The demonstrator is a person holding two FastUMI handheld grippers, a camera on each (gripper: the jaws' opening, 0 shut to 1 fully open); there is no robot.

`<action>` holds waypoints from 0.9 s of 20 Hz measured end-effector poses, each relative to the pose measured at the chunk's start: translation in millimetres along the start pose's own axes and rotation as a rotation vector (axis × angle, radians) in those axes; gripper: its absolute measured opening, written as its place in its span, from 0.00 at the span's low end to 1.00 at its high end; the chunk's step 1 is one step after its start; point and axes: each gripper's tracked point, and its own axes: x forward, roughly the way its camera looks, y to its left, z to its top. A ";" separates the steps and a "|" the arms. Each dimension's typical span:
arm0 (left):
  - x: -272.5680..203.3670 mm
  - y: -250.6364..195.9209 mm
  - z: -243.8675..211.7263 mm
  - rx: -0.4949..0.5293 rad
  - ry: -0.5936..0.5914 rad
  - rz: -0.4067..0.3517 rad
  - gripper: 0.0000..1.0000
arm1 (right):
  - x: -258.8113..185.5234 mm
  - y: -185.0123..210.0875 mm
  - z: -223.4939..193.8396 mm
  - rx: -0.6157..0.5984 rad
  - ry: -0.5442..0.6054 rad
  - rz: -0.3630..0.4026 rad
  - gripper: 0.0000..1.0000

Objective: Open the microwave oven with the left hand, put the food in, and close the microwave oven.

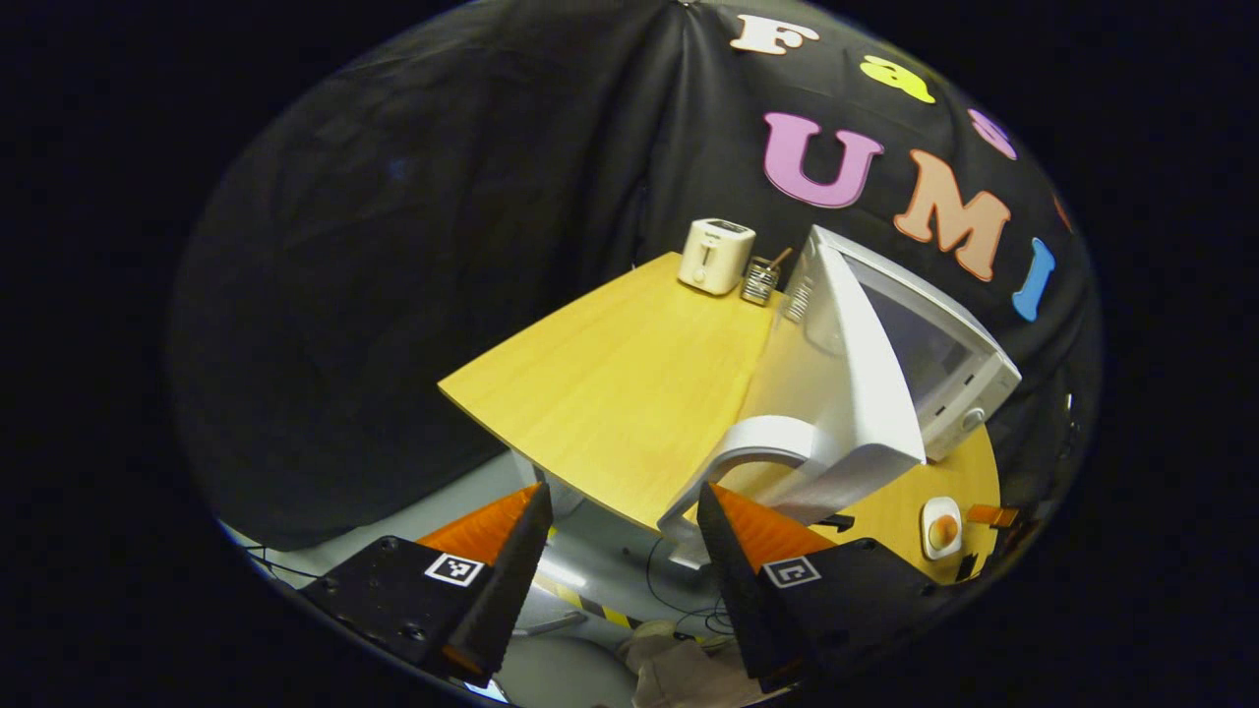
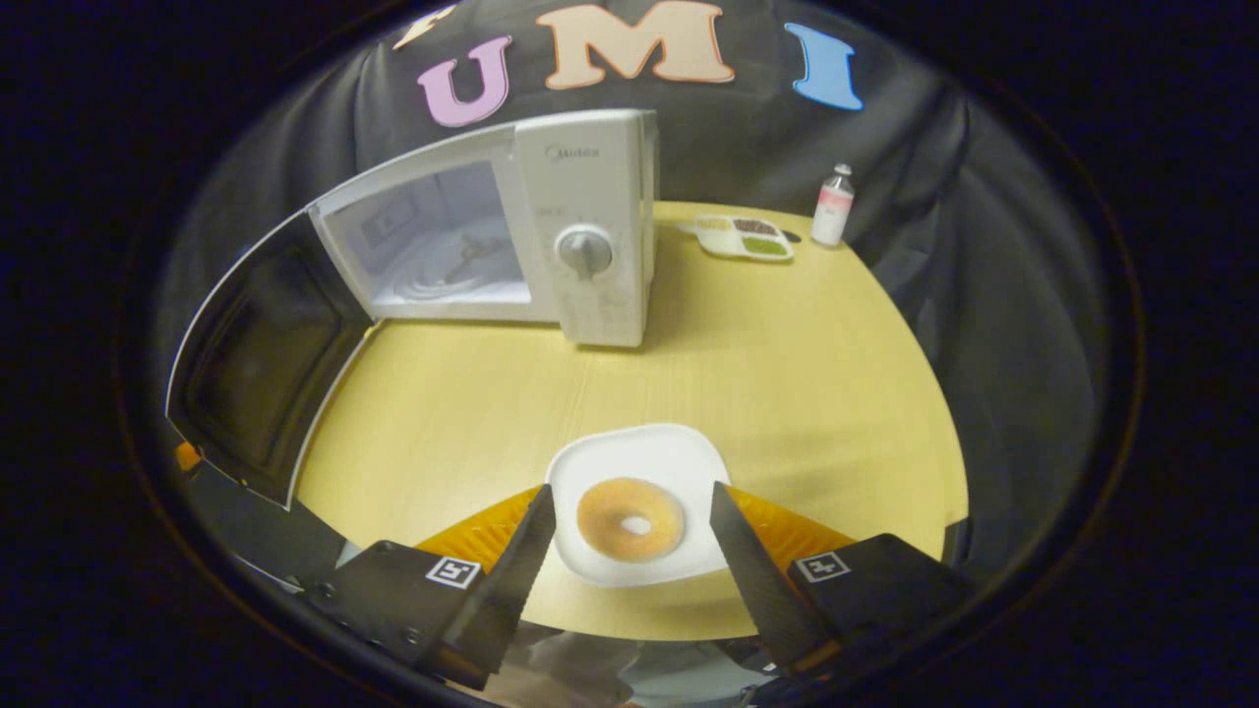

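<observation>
The white microwave (image 2: 590, 226) stands at the back of the yellow table (image 2: 787, 374), its door (image 2: 266, 364) swung wide open to the left and its cavity (image 2: 443, 246) lit. A donut (image 2: 629, 518) lies on a white square plate (image 2: 639, 457) near the front edge. My right gripper (image 2: 631, 492) is open, one finger on each side of the plate, not touching it. In the left gripper view the open door (image 1: 866, 374) is seen edge-on with its curved white handle (image 1: 757, 442). My left gripper (image 1: 622, 501) is open, just below and left of the handle, holding nothing.
A white toaster (image 1: 716, 256) and a wire utensil holder (image 1: 759, 280) stand at the table's far corner. A divided dish of food (image 2: 743, 236) and a small bottle (image 2: 833, 205) sit right of the microwave. Grey floor with cables (image 1: 679, 600) lies below the table edge.
</observation>
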 end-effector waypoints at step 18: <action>-8.0 -2.3 141.8 -0.046 -0.398 0.134 0.96 | 49.7 -2.6 -37.2 -0.133 0.191 0.013 0.95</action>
